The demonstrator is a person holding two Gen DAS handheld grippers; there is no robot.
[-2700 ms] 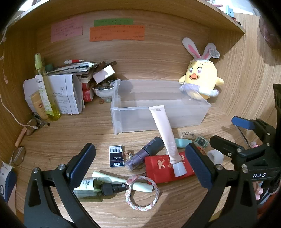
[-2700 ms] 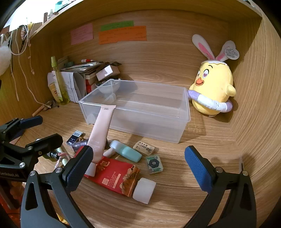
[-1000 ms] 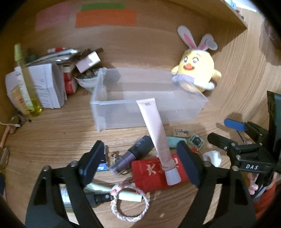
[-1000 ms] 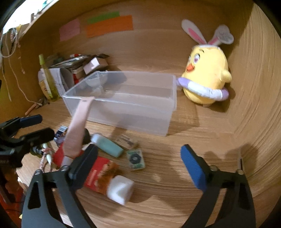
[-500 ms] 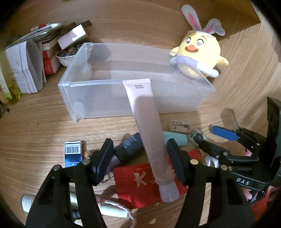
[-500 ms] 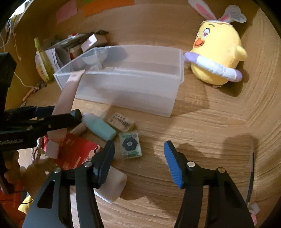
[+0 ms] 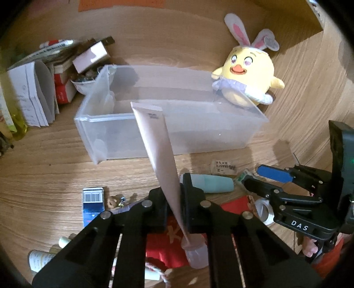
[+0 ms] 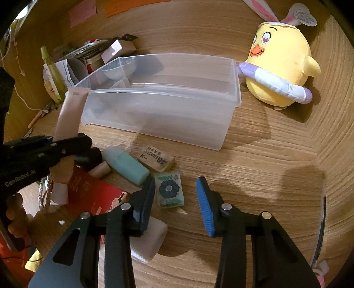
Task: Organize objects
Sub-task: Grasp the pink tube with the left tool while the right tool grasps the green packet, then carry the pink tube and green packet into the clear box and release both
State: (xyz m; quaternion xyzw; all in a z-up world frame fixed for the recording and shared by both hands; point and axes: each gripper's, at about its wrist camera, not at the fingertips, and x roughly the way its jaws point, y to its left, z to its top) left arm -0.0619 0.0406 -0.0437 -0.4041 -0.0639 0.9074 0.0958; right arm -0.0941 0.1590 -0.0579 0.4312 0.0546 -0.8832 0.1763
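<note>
The storage bin [image 8: 159,104] sits mid-frame, with the chick plush [image 8: 281,59] at its right end, upper right. Before the bin lie the eraser [image 8: 156,158], the small bottle [image 8: 126,166] just left of it, and a patterned tile [image 8: 170,191] (lower centre).

Red packet [image 7: 170,239] half hidden under left tongs [image 7: 177,208], bottle [image 7: 41,260] cut off

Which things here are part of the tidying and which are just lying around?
In the job: pink tube, clear bin, flower tile, eraser, teal bottle, red packet.
Lying about: plush chick, papers, sticky notes.
</note>
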